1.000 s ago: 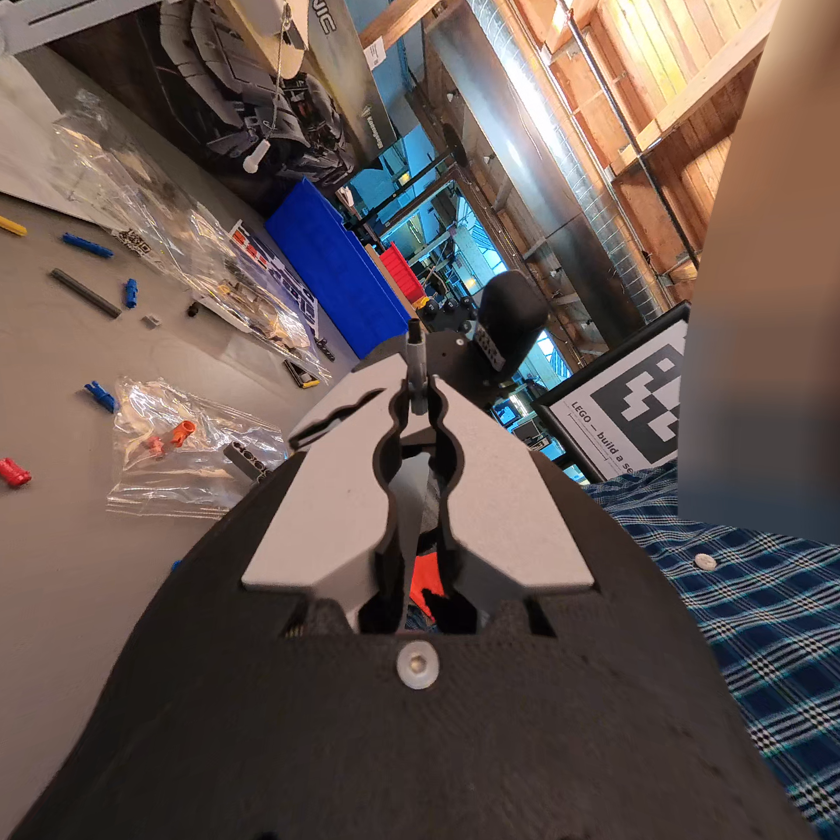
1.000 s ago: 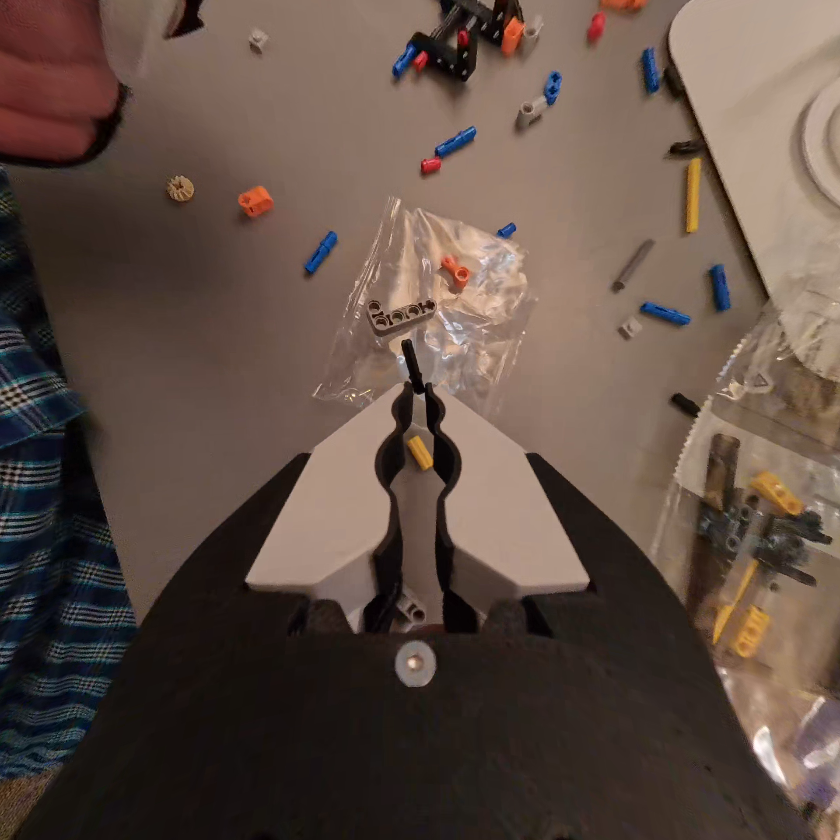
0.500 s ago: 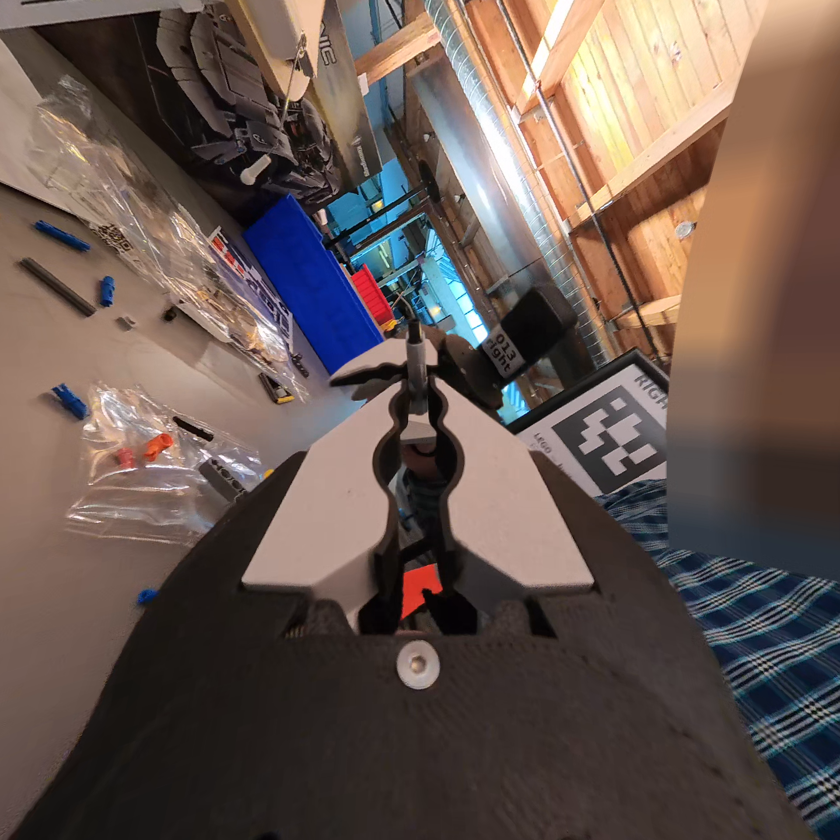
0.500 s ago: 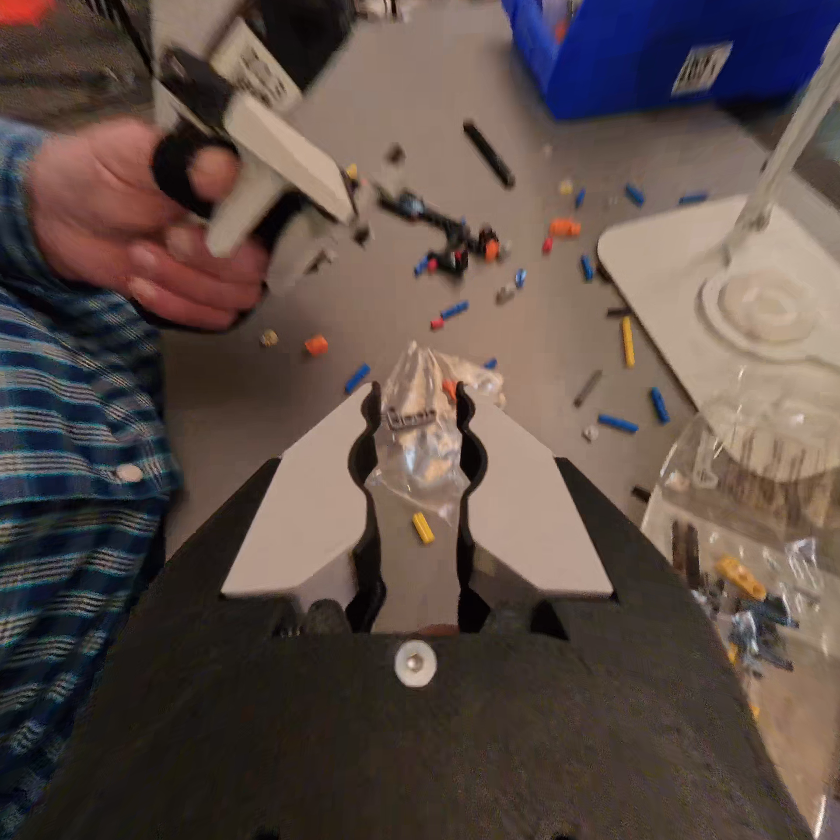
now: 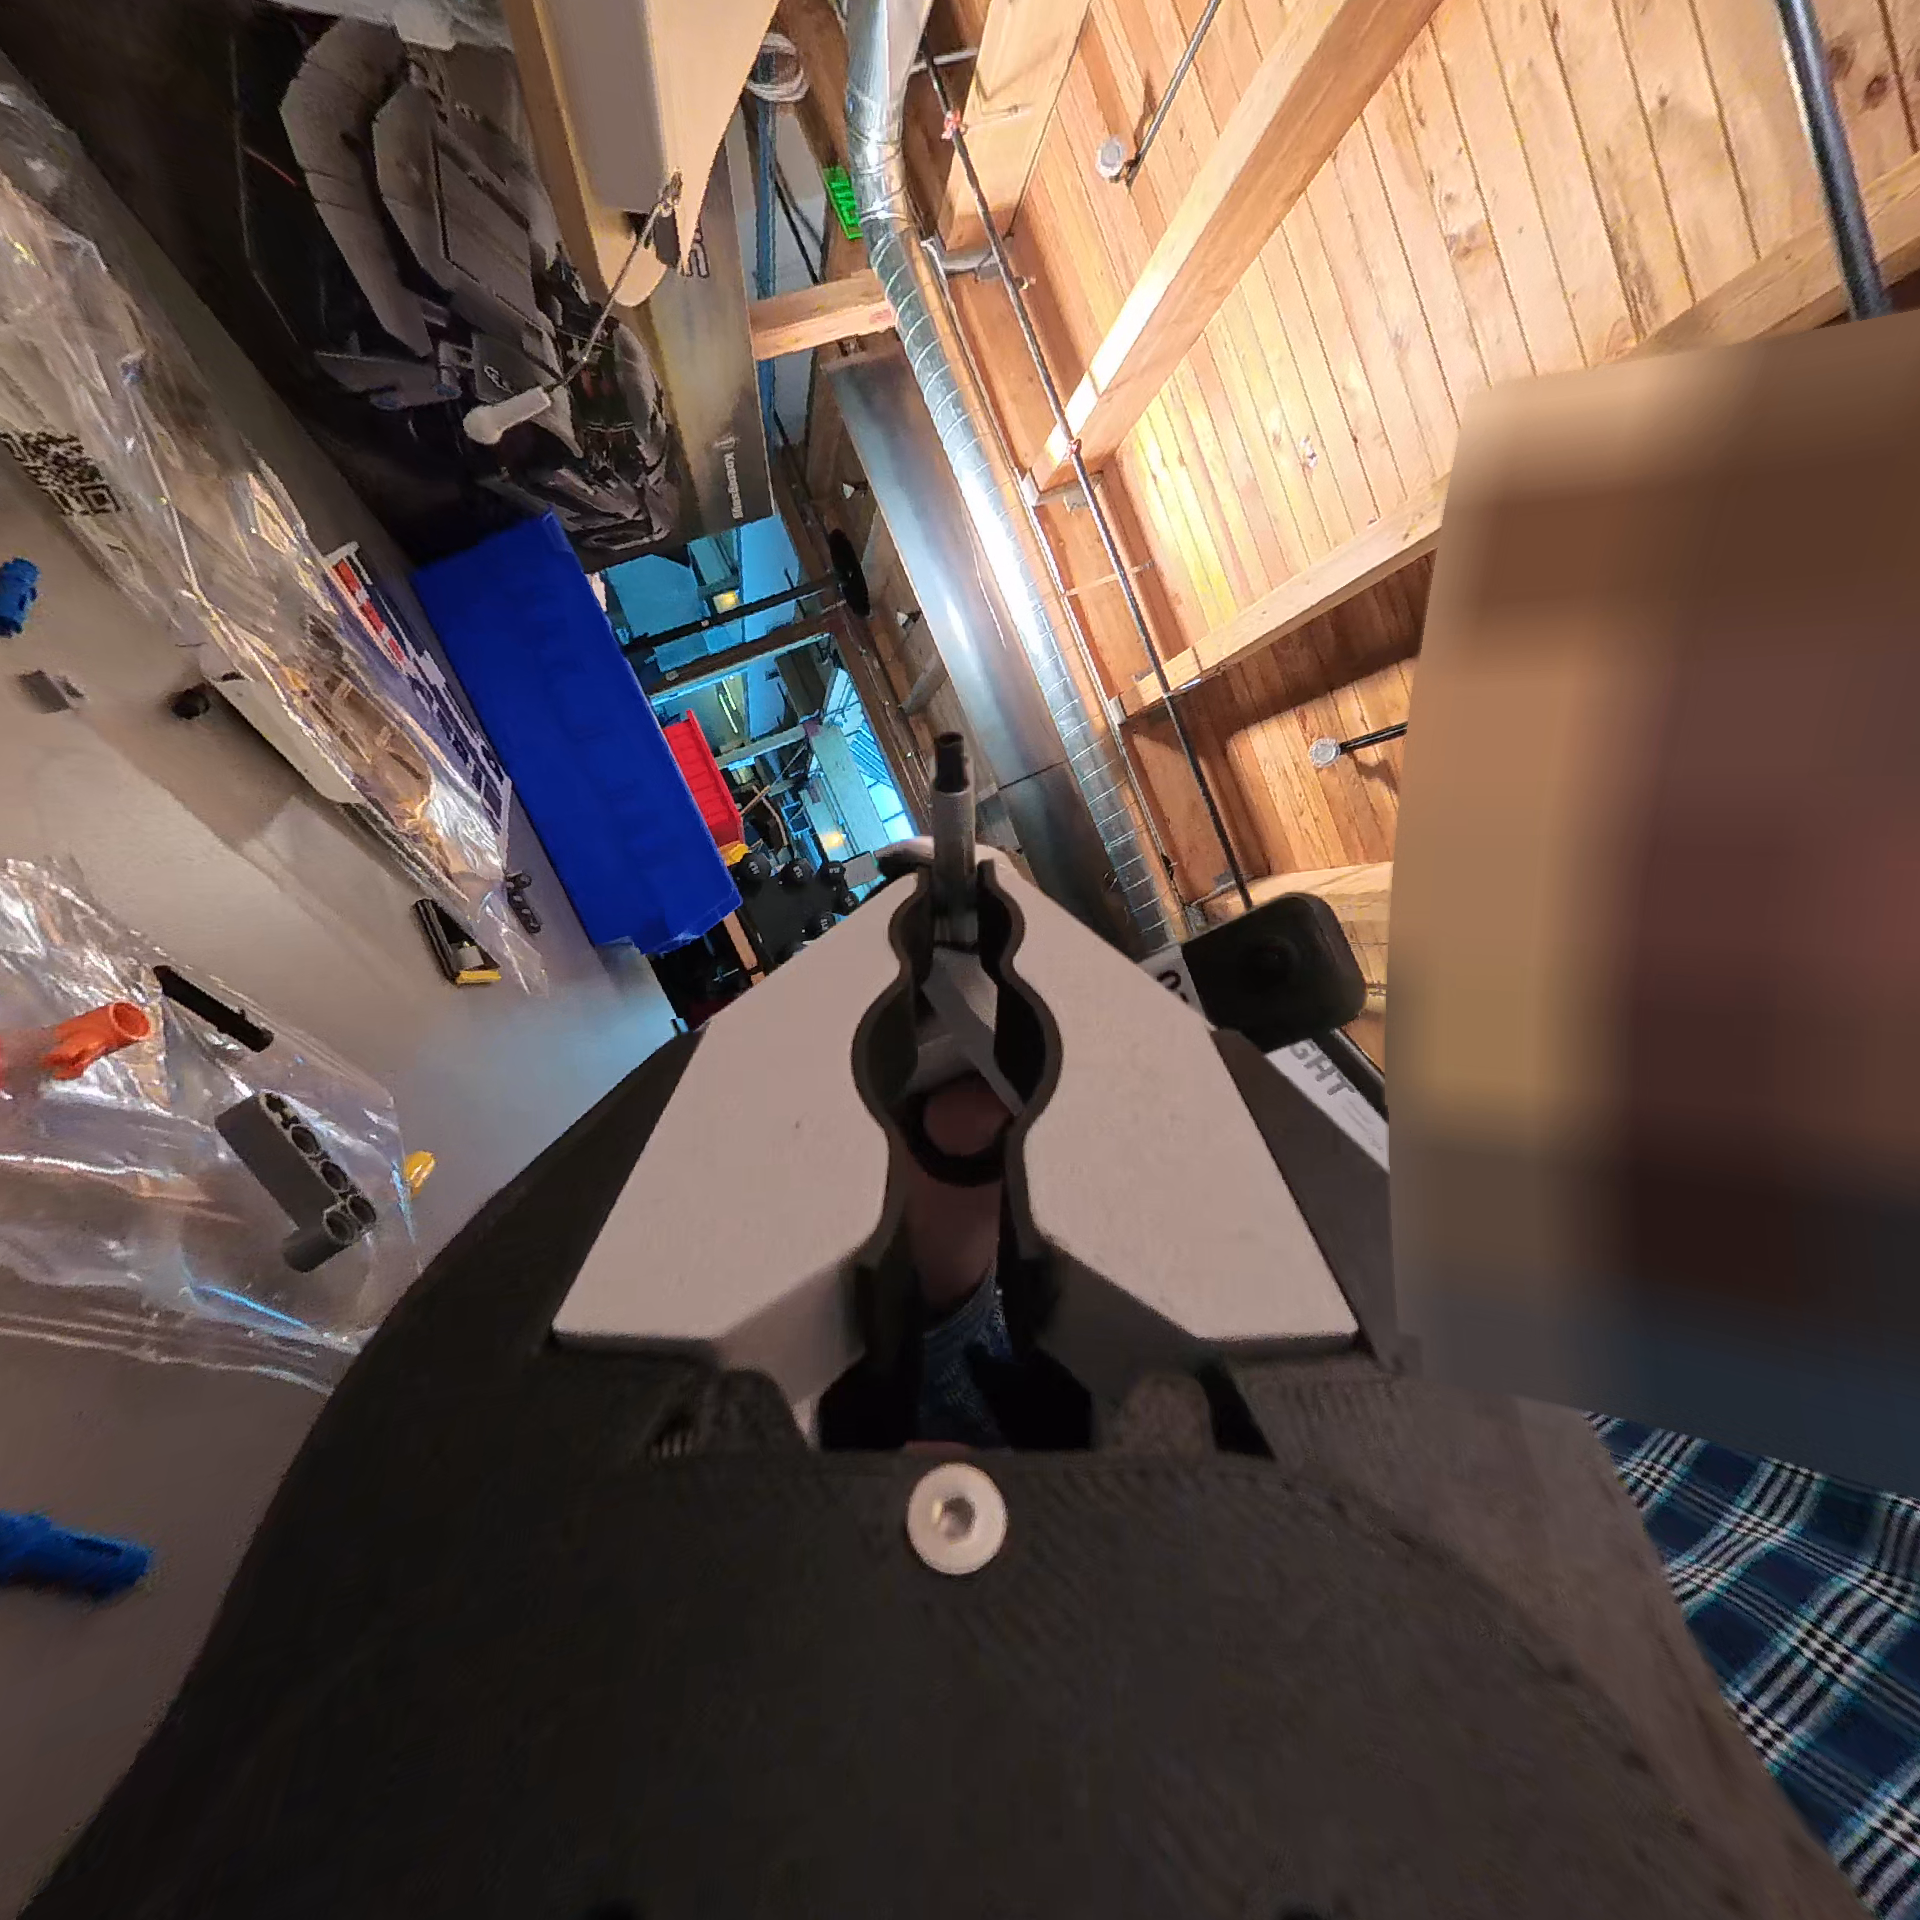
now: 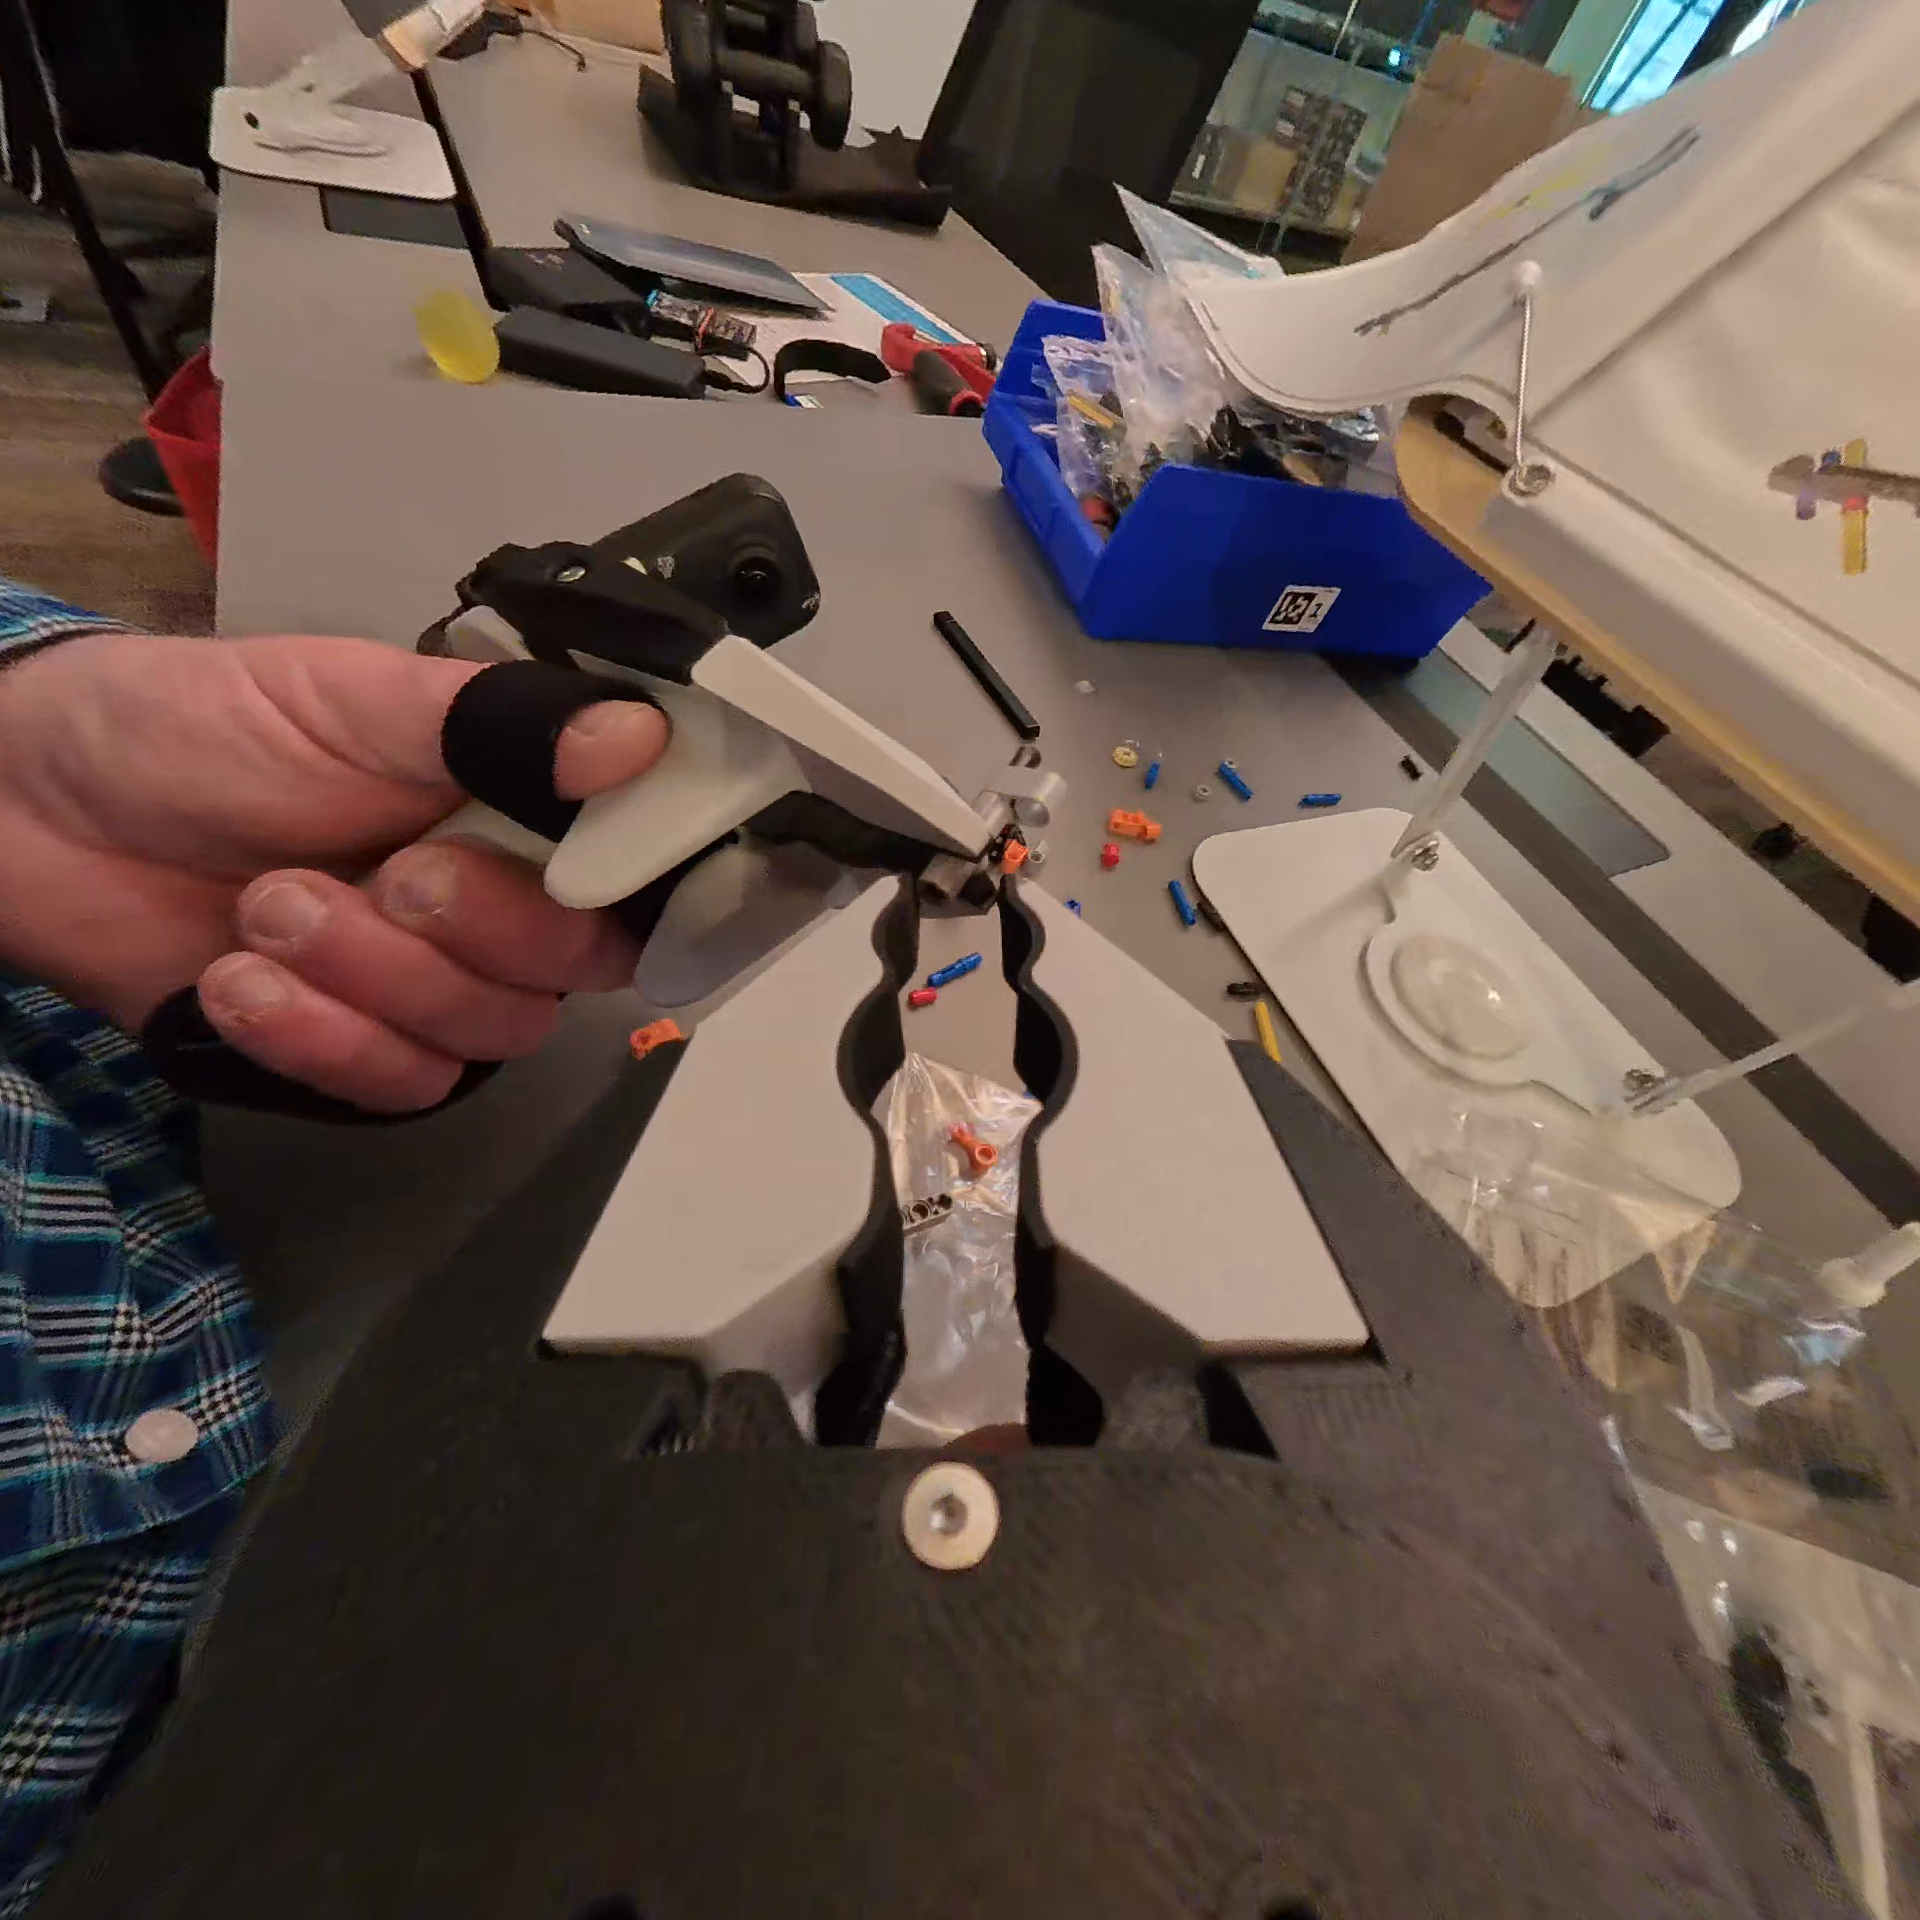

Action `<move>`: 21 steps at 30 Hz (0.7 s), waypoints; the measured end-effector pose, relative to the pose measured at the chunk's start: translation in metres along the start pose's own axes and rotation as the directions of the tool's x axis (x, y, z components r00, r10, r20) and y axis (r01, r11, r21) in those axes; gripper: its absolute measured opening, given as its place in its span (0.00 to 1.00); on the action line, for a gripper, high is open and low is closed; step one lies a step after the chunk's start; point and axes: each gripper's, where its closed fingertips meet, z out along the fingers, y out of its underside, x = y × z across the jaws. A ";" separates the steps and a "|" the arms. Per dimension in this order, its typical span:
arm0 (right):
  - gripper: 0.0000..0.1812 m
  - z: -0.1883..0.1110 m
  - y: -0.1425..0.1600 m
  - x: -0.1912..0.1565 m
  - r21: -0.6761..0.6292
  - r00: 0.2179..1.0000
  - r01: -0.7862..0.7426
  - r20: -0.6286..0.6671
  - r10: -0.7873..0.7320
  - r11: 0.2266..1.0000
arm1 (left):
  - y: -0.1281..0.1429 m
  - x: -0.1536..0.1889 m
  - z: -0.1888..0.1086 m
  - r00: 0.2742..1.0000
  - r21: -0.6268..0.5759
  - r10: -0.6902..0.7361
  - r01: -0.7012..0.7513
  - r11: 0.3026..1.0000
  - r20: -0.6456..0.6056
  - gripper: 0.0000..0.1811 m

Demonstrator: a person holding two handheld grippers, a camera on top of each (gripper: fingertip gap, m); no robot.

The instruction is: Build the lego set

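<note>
My left gripper is shut on a small grey connector with a black pin end sticking out past the tips; it points up, away from the table. In the right wrist view a hand holds that left gripper, and the grey connector shows at its tip. My right gripper is open and empty, raised above the table. Its fingertips stand on either side of the lower end of the held piece. A black pin lies on a clear bag.
The bag holds a grey beam and an orange piece. Loose blue, red and orange pins are scattered on the grey table. A blue bin of bagged parts stands behind. A white stand base and more bags are on the right. The grippers are tip to tip, or close to it. The white stand base is about equally far from each gripper, around 30 cm.
My right gripper opened and let go of the black pin, which now lies on the bag. It then rose and tilted up to meet the left gripper's tip. The left gripper tilted further upward.
</note>
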 end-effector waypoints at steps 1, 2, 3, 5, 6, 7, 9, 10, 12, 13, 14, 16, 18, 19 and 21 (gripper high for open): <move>0.07 -0.001 -0.001 -0.001 0.001 1.000 0.019 -0.004 -0.019 1.000 | 0.001 0.001 0.000 1.000 -0.001 0.000 0.000 1.000 -0.003 0.03; 0.06 -0.003 -0.002 0.000 0.006 0.999 0.037 -0.013 -0.036 0.999 | 0.001 0.001 -0.001 1.000 0.005 0.004 -0.004 1.000 -0.002 0.03; 0.06 -0.004 -0.003 0.000 0.010 0.998 0.057 -0.022 -0.057 0.998 | 0.001 0.002 -0.001 1.000 0.007 0.005 -0.005 1.000 -0.003 0.03; 0.06 -0.004 -0.003 -0.001 -0.008 0.988 0.147 -0.057 -0.147 0.989 | 0.002 0.002 -0.002 1.000 0.015 -0.009 0.010 1.000 -0.005 0.03; 0.05 -0.004 -0.003 -0.002 -0.021 0.978 0.193 -0.078 -0.194 0.981 | 0.001 0.002 -0.003 1.000 0.022 -0.016 0.016 1.000 -0.005 0.03; 0.05 -0.003 -0.003 -0.003 -0.032 0.972 0.217 -0.087 -0.219 0.976 | 0.001 0.001 -0.004 1.000 0.025 -0.022 0.022 0.999 -0.002 0.03; 0.04 -0.002 -0.002 -0.004 -0.032 0.969 0.231 -0.085 -0.233 0.972 | 0.001 0.000 -0.006 1.000 0.026 -0.026 0.025 0.999 0.007 0.03; 0.04 -0.002 -0.003 -0.004 -0.027 0.968 0.232 -0.088 -0.233 0.972 | 0.001 0.001 -0.007 1.000 0.028 -0.022 0.022 0.999 0.006 0.03; 0.04 -0.002 -0.006 -0.004 -0.025 0.958 0.262 -0.110 -0.263 0.965 | -0.001 0.004 -0.007 1.000 0.034 -0.018 0.018 0.999 -0.001 0.03; 0.03 -0.002 -0.008 -0.004 -0.026 0.954 0.274 -0.119 -0.276 0.961 | -0.002 0.005 -0.008 1.000 0.039 -0.018 0.018 0.999 -0.004 0.03; 0.02 -0.002 -0.009 -0.004 -0.022 0.955 0.272 -0.118 -0.273 0.962 | -0.003 0.006 -0.008 1.000 0.043 -0.016 0.017 0.999 -0.007 0.03; 0.02 -0.001 -0.009 -0.003 -0.009 0.964 0.245 -0.099 -0.245 0.969 | -0.003 0.006 -0.009 1.000 0.044 -0.011 0.011 0.999 0.000 0.03; 0.02 -0.001 -0.010 -0.004 0.013 0.979 0.193 -0.064 -0.192 0.981 | -0.004 0.007 -0.010 1.000 0.036 -0.006 0.006 0.999 -0.001 0.03; 0.02 -0.001 -0.011 -0.004 0.029 0.987 0.155 -0.041 -0.154 0.988 | -0.004 0.008 -0.010 1.000 0.032 -0.005 0.006 0.999 -0.008 0.04; 0.01 -0.002 -0.011 0.000 0.051 0.995 0.098 -0.016 -0.097 0.994 | -0.005 0.007 -0.010 1.000 0.030 0.001 -0.002 1.000 0.016 0.12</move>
